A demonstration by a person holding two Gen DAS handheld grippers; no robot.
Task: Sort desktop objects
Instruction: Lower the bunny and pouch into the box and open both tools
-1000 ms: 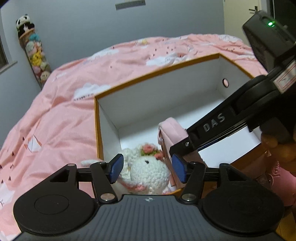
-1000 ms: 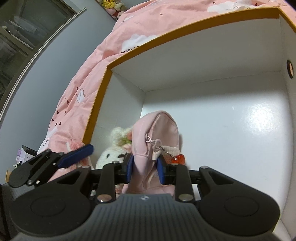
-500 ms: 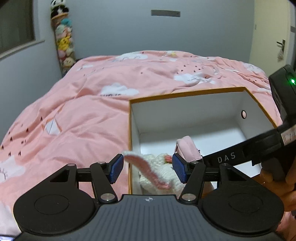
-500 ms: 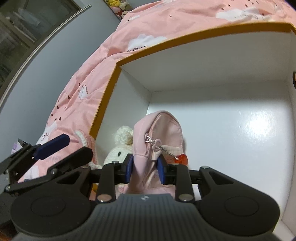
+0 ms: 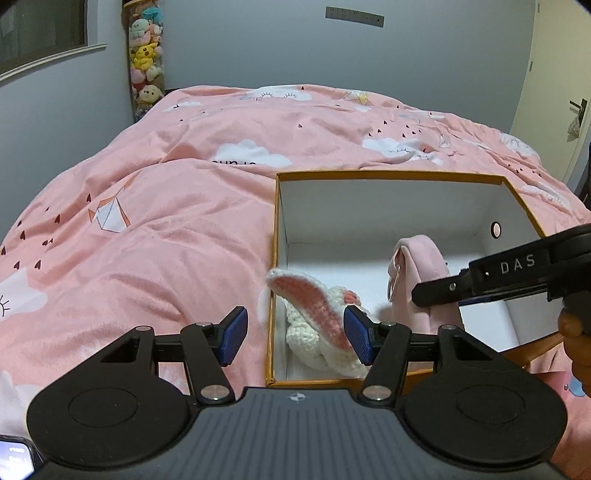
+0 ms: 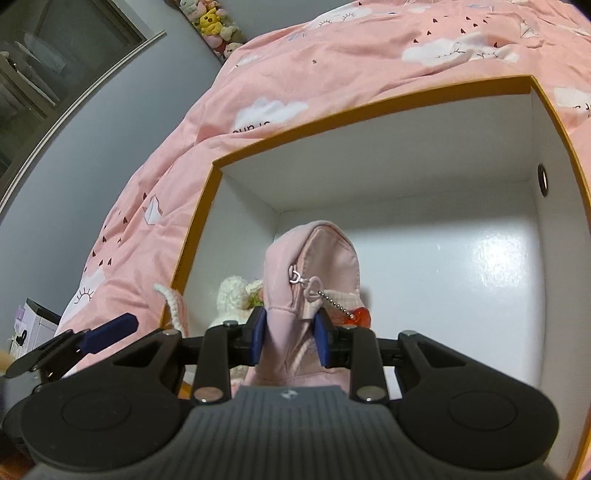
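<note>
We read "DAS" on our right gripper, which squeezes the pink pouch. Our left gripper is wide apart, holding nothing.

Pretty clearly someone's bedroom at home. There's a bed covered in a pink duvet printed with clouds and little hearts, and a tall stack of plush toys in the corner by a window. Plain grey walls and a door with a lever handle off to the right.
</note>
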